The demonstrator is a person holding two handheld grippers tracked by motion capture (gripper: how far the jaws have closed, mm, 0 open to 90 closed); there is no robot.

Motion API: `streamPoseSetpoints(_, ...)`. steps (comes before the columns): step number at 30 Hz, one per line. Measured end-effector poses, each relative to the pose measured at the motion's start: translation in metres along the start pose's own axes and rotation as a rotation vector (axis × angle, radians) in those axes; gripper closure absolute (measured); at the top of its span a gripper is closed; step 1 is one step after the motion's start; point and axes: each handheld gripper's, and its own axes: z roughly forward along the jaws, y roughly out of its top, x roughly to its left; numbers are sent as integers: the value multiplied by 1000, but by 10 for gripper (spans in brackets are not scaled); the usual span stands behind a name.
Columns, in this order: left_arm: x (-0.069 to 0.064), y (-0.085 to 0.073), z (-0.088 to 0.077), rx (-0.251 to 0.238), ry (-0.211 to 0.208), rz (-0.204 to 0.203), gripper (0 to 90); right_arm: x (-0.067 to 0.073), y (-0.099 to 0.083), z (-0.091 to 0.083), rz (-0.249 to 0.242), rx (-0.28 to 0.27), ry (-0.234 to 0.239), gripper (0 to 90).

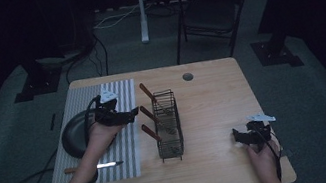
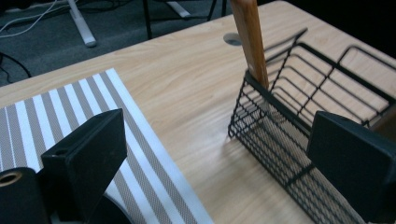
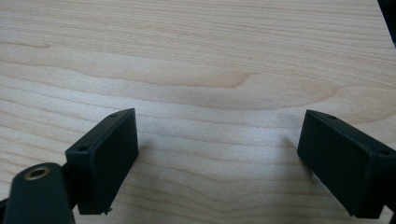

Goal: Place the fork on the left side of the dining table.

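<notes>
A black wire rack [image 1: 167, 123] stands in the middle of the wooden table [image 1: 214, 103], with three wooden-handled utensils [image 1: 147, 93] leaning out of it to the left. My left gripper [image 1: 132, 113] hovers open over the striped placemat [image 1: 127, 143], just left of the rack. In the left gripper view, its jaws [image 2: 219, 163] stand wide apart, with the rack [image 2: 299, 93] and one wooden handle [image 2: 250, 37] ahead on the right. My right gripper [image 1: 237, 136] rests open near the table's front right. Bare wood lies between its jaws [image 3: 219, 158].
A dark round plate [image 1: 75, 135] lies on the placemat's left side under my left hand. A knife [image 1: 95, 167] with a wooden handle lies near the mat's front edge. A cable hole [image 1: 188, 76] is at the back. A chair [image 1: 209, 7] stands behind the table.
</notes>
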Motion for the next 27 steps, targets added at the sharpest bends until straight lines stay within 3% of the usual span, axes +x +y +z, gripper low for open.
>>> streamPoseSetpoints(9, 4, 19, 11, -15, -29, -41, 76, 0, 0, 0, 0, 0, 0, 120)
streamPoseSetpoints(10, 5, 21, 12, -18, -33, -45, 140, 0, 0, 0, 0, 0, 0, 120)
streamPoseSetpoints(11, 5, 22, 14, -16, -50, -52, 140, 0, 0, 0, 0, 0, 0, 120)
streamPoseSetpoints(16, 1, 28, 23, -11, -67, -51, 149, 0, 0, 0, 0, 0, 0, 120)
streamPoseSetpoints(23, 0, 34, 37, 10, -125, -56, 325, 0, 0, 0, 0, 0, 0, 120)
streamPoseSetpoints(27, -3, 36, 45, 31, -144, -57, 336, 0, 0, 0, 0, 0, 0, 120)
